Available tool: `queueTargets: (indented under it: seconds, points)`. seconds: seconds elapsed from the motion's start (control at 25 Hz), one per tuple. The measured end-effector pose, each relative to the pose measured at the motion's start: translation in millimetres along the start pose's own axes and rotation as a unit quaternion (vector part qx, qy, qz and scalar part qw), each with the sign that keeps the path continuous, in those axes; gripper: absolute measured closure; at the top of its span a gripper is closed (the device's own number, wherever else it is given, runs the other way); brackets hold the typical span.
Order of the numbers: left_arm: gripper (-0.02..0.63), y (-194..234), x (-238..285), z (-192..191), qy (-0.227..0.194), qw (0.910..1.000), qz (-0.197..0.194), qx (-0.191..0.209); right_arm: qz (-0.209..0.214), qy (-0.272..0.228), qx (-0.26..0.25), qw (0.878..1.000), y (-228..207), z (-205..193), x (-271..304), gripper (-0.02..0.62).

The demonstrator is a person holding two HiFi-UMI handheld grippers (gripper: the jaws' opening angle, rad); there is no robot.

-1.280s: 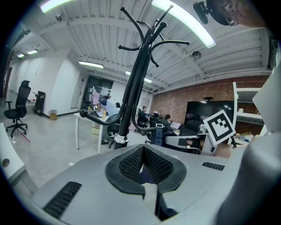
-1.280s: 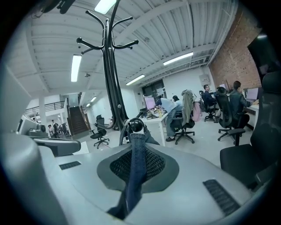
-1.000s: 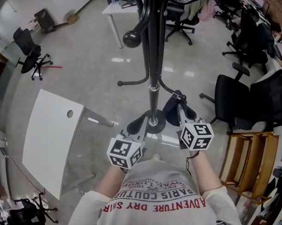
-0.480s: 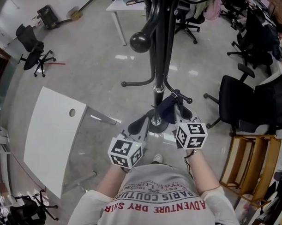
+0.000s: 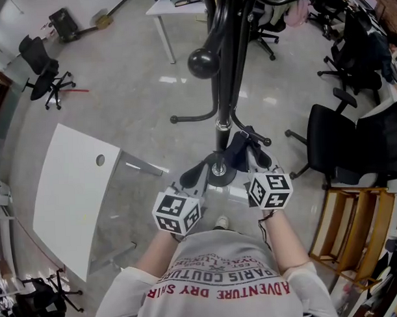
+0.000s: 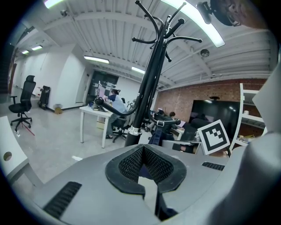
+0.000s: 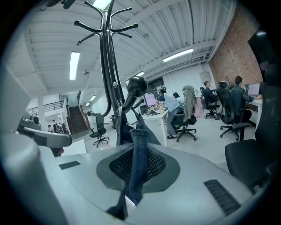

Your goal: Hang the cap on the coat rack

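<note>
You hold one cap (image 7: pixel 136 132), clamped in your right tongs (image 7: pixel 137 163); your left tongs (image 6: pixel 143 163) are together. Only the gripper views show the one coat rack's (image 6: pixel 147 83) top hooks.

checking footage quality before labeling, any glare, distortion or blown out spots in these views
Head view: wide-angle bending tilts the coat rack pole, and lights glare off the glossy floor. Left gripper view: strong fisheye, dark corners, one ceiling light strip blown out. Right gripper view: same fisheye and dark corners, a bright ceiling tube, yet the cap denim reads clearly.
</note>
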State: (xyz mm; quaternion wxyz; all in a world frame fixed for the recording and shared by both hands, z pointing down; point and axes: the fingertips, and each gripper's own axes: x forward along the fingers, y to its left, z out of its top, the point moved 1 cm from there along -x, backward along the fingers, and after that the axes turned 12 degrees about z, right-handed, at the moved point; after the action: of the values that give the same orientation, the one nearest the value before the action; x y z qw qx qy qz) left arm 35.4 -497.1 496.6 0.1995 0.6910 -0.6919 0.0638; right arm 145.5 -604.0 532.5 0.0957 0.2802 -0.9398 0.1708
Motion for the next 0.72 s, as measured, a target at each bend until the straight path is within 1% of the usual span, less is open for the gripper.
queueTargets:
  seconds: [0.08, 0.2, 0.32, 0.44, 0.48, 0.56, 0.64, 0.72]
  points:
    - [0.601, 1, 2, -1, 0.002, 1.0, -0.001, 0.001, -0.005, 0.003, 0.005, 1.0, -2, -2, -1, 0.574]
    - [0.601, 1, 1, -1, 0.003, 1.0, -0.003, 0.003, -0.009, 0.023, 0.017, 1.0, -2, -8, -2, 0.574]
    - [0.601, 1, -1, 2, -0.002, 1.0, -0.006, 0.005, -0.036, 0.031, 0.018, 0.999, -5, -11, -7, 0.574]
    - [0.601, -1, -4, 7, -0.01, 0.9999, -0.009, 0.004, -0.06, 0.027, 0.003, 0.998, -4, -6, -16, 0.568]
    - [0.601, -1, -5, 9, -0.013, 0.9998, -0.011, 0.005, -0.064, 0.023, -0.002, 0.998, -2, -2, -19, 0.546]
    - [0.601, -3, -9, 13, -0.017, 0.9997, -0.015, 0.009, -0.066, 0.009, -0.008, 0.998, 3, 7, -25, 0.483]
    - [0.601, -5, -12, 16, -0.021, 0.9995, -0.021, 0.011, -0.064, 0.0, -0.016, 0.998, 10, 16, -32, 0.465]
    - [0.601, -7, -14, 18, -0.025, 0.9993, -0.026, 0.013, -0.059, -0.004, -0.028, 0.998, 19, 23, -40, 0.465]
